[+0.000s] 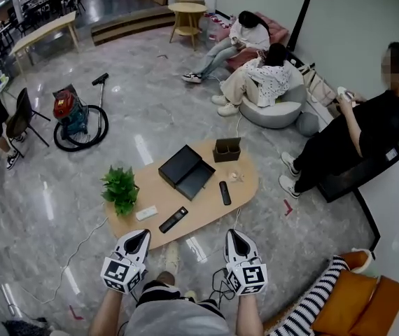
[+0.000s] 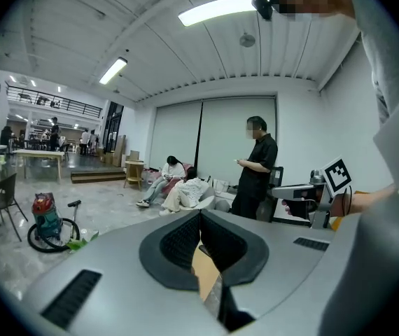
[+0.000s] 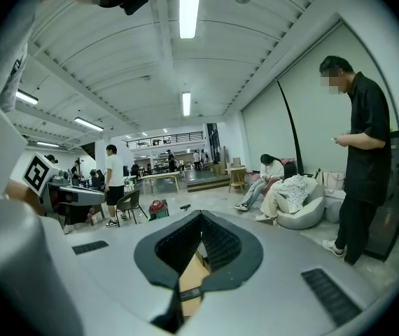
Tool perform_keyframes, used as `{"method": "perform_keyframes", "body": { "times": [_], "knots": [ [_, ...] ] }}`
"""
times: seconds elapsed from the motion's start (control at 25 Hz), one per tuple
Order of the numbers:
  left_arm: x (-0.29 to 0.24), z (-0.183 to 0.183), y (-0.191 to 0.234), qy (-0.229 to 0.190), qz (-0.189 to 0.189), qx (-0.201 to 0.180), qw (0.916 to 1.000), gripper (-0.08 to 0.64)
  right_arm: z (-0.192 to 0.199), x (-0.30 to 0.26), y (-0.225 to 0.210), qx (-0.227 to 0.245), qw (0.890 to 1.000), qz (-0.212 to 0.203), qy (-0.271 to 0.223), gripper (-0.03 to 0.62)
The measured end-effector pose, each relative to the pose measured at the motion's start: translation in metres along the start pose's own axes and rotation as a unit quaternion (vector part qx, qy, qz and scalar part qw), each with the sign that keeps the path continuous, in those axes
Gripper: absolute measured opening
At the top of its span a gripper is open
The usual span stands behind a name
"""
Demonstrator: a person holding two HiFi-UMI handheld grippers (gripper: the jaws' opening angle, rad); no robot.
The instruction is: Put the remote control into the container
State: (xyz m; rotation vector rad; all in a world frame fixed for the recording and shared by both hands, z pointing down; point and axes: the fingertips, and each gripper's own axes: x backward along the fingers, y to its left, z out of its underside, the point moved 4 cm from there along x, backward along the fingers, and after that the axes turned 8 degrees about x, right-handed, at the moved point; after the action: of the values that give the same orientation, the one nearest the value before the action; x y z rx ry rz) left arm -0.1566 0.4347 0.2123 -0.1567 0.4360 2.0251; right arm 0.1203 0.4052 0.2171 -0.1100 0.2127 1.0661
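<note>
Pointing toward the low wooden table (image 1: 247, 186), both grippers are clenched on nothing. The left gripper (image 1: 142, 234) (image 2: 201, 216) has its ribbed pads pressed together, and the right gripper (image 1: 233, 234) (image 3: 201, 215) is closed in the same way. Each is held out in front of the person, side by side and well apart, short of the table's near edge. Nearest the left gripper, a black remote control (image 1: 173, 220) lies flat and angled on the table's near side, untouched, with a small white remote (image 1: 146, 213) just to its left. A second black remote (image 1: 225, 192) lies further in, ahead of the right gripper. Behind the remotes, an open black box (image 1: 185, 171) sits in the middle of the table. A brown container (image 1: 227, 150) with upright dividers stands at the far edge. A potted green plant (image 1: 120, 188) occupies the table's left end. Beyond the table, a red and teal vacuum cleaner (image 1: 71, 117) stands on the glossy floor. Two people sit on a grey beanbag (image 1: 273, 110), and a person in black (image 1: 367, 135) sits on a chair by the wall.
</note>
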Motion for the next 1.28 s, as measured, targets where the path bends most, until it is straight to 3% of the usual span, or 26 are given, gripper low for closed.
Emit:
{"method": "perform_keyframes", "body": {
  "times": [0.28, 0.44, 0.76, 1.08, 1.28],
  "knots": [
    [-0.075, -0.032, 0.058, 0.017, 0.035, -0.005, 0.9992, 0.008, -0.009, -0.085, -0.019, -0.002, 0.999, 0.023, 0.033, 0.011],
    [-0.107, -0.033, 0.089, 0.034, 0.047, -0.012, 0.9982, 0.008, -0.007, -0.127, -0.023, -0.004, 0.999, 0.031, 0.043, 0.011],
    [-0.145, -0.008, 0.131, 0.074, 0.054, -0.017, 0.9956, 0.008, 0.007, -0.186, -0.027, -0.012, 0.998, 0.041, 0.053, 0.011],
    [-0.173, 0.041, 0.157, 0.116, 0.056, 0.002, 0.9917, 0.008, 0.062, -0.226, -0.026, -0.025, 0.995, 0.028, 0.097, 0.011],
    [-0.189, 0.076, 0.174, 0.147, 0.047, -0.021, 0.9878, 0.008, 0.102, -0.249, -0.023, -0.036, 0.993, 0.011, 0.115, 0.011]
  ]
}}
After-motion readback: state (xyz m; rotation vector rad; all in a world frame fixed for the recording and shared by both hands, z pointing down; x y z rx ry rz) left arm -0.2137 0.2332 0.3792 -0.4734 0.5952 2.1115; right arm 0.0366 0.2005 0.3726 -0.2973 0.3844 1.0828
